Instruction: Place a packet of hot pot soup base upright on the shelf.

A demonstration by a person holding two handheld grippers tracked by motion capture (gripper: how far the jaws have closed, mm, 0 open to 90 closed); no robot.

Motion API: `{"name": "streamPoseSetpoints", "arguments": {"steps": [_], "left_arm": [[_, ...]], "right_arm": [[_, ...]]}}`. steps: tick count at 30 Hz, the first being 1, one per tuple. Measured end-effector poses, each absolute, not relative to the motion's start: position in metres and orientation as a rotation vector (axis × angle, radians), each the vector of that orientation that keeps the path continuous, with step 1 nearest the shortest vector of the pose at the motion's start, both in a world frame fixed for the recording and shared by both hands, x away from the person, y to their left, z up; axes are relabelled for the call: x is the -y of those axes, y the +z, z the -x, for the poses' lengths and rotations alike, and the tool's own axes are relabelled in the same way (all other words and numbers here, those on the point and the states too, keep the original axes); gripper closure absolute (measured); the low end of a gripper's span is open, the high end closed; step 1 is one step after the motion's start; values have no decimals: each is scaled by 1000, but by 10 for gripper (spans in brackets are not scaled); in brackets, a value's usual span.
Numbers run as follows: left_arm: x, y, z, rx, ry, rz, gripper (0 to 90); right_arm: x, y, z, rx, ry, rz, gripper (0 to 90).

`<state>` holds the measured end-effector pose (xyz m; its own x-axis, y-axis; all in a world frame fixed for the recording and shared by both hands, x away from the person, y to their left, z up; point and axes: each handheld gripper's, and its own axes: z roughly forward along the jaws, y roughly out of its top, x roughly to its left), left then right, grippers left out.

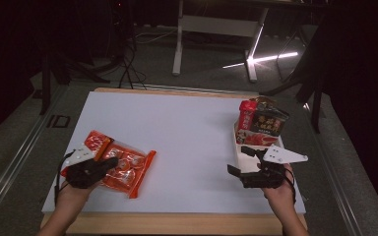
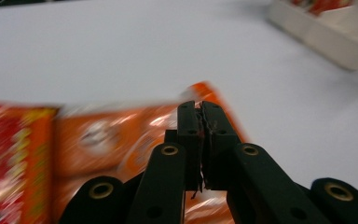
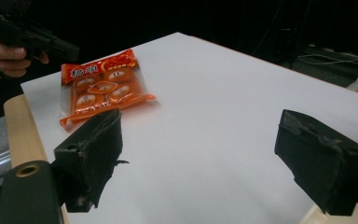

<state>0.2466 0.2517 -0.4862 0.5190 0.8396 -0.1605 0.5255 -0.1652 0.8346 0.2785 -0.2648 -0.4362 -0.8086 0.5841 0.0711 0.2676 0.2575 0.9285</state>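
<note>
While the left hand-held gripper (image 1: 109,164) is hanging over the orange snack packet (image 1: 123,169) with its jaws pressed together and nothing visibly caught between them, the packet is lying flat on the tabletop (image 1: 187,132) just beneath it. The right hand-held gripper (image 1: 240,161) is waiting spread beside the snack-filled box (image 1: 243,160), so lifting and packing probably remain.

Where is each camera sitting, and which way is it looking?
High view: above the person's side, looking forward and down on the white table; both forearms, the left gripper and the right gripper show.
Left gripper view: on the left gripper, jaws shut, above the orange plastic snack packet.
Right gripper view: on the right gripper, jaws wide open, facing across the table; the person's other hand shows.
Shared: the orange plastic snack packet appears in both gripper views.
</note>
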Motion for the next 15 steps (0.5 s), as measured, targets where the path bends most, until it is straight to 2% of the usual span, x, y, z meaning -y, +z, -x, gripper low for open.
{"name": "streamPoseSetpoints", "arguments": {"steps": [6,11,15], "left_arm": [[-283,-499,-244,-1263,483,-1849,900],[-298,-512,-240,-1337,423,-1865,900],[-301,-521,-232,-1370,373,-1954,900]], "right_arm": [[262,-437,-279,-2260,1566,-773,148],[260,-439,-279,-2273,1557,-765,148],[260,-440,-280,-2277,1556,-768,149]]}}
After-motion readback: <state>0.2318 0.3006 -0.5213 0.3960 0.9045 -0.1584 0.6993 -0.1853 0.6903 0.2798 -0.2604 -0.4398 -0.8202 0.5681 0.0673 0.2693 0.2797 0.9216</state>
